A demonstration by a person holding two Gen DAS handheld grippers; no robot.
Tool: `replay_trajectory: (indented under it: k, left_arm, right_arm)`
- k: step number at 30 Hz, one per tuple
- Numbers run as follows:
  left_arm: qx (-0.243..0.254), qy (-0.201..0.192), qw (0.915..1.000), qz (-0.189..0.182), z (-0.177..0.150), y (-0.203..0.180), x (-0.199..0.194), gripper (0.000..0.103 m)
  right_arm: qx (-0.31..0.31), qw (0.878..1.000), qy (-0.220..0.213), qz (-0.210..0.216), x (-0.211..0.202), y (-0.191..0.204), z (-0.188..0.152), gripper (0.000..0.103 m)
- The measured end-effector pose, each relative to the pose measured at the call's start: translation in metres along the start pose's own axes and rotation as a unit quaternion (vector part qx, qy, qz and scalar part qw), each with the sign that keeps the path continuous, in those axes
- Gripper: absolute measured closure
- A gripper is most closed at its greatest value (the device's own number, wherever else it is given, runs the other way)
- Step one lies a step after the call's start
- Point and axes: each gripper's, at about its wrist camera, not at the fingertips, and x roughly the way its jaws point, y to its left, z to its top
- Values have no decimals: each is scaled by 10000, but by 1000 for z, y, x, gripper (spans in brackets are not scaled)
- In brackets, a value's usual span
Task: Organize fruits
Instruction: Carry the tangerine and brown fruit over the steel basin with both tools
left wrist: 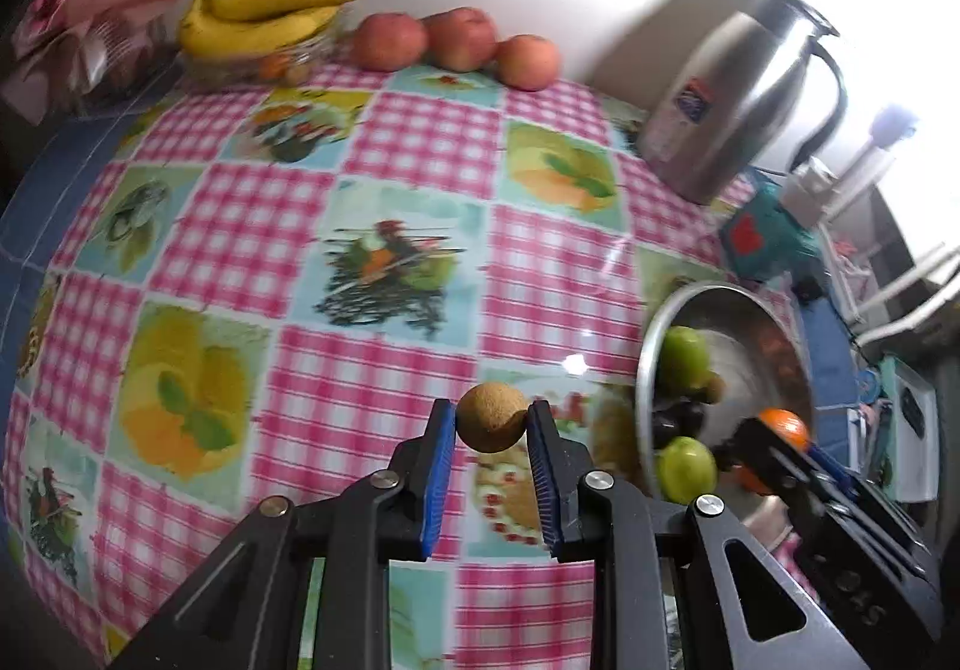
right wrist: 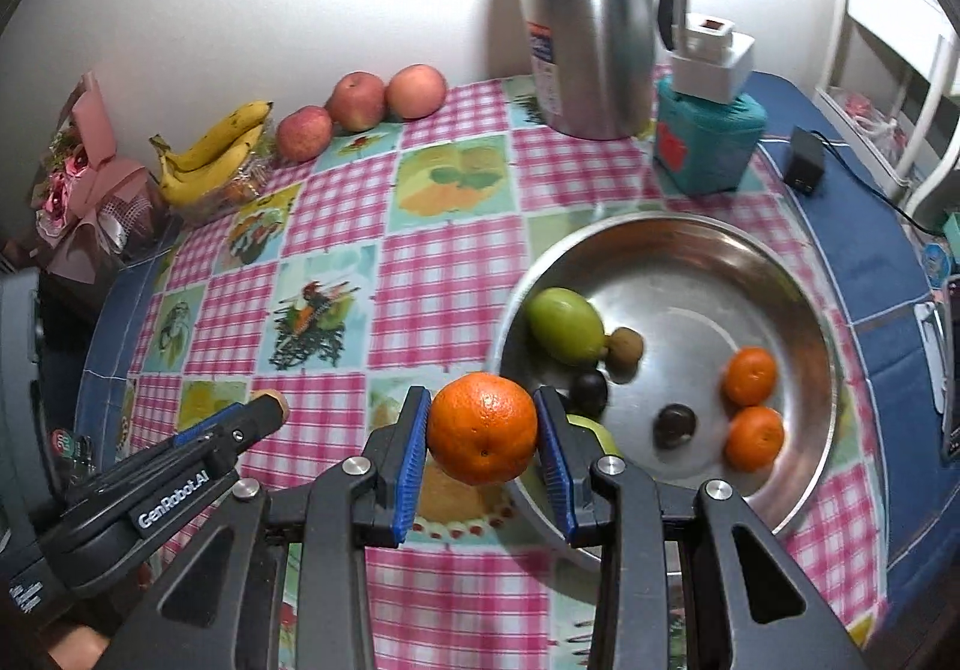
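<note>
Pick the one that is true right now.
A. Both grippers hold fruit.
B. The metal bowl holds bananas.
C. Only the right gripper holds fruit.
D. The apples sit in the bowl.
A: the left gripper clamps a brown fruit, and the right gripper clamps an orange.

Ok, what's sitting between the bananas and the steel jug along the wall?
Three apples in a row on the tablecloth, between the bananas and the steel jug; both wrist views show them.
</note>
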Motion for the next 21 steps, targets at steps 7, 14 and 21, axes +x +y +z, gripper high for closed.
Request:
replay_trajectory:
  k: [7,14,21]
  left_arm:
    - [420,69,9987,-273,-4,-40,6,76]
    - [894,166,9946,-501,-10,-77,19,77]
    - [1107,218,9919,-581,-12,-95,34,77]
  right_arm:
    - [164,9998,66,-71,4,-21,1,66]
    - [699,9972,72,-268,5,-68,6,66]
    - [1203,9917,2,-451,1,-114,6,66]
